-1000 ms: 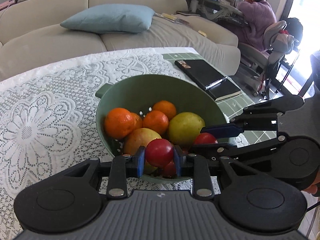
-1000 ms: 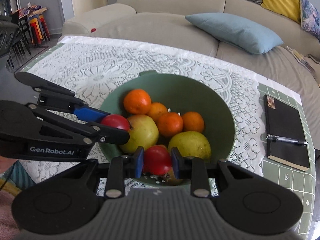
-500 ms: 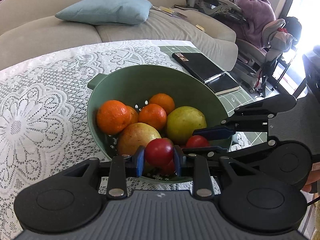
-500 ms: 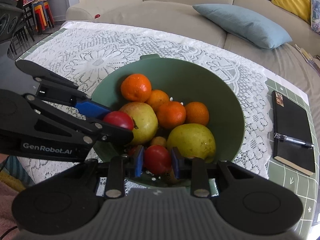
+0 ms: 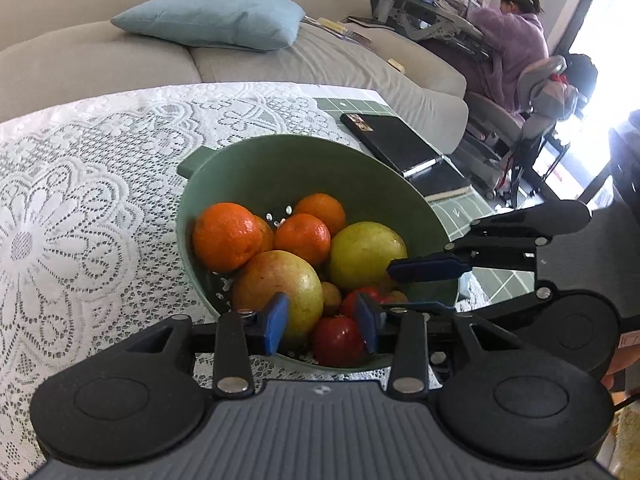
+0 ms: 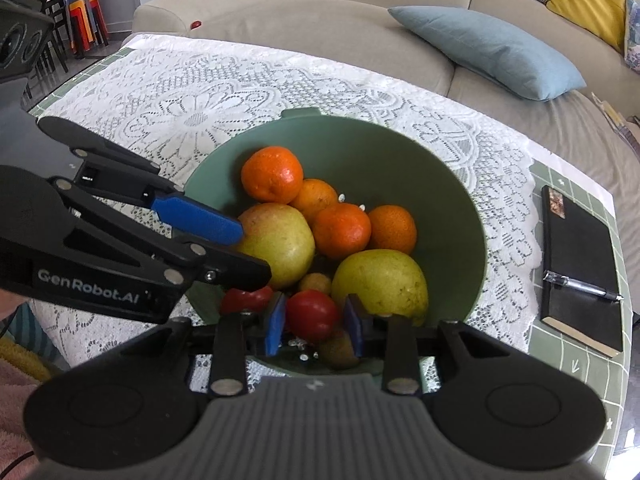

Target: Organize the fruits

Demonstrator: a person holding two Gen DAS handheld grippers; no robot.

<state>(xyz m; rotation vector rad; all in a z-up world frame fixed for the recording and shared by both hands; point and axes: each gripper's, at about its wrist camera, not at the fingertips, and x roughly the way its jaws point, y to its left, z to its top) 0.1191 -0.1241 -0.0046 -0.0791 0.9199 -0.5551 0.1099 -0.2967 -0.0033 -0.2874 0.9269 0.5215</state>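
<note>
Bright daylight, blown-out window (image 5: pixel 600 20), fisheye-bent edges, mostly sharp

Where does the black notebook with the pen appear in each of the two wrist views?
Left wrist view: the black notebook lies right of centre in the upper half, beyond the green bowl on the table.
Right wrist view: the black notebook lies at the right edge, to the right of the bowl.
Shared landmark: the light blue cushion on the sofa.
</note>
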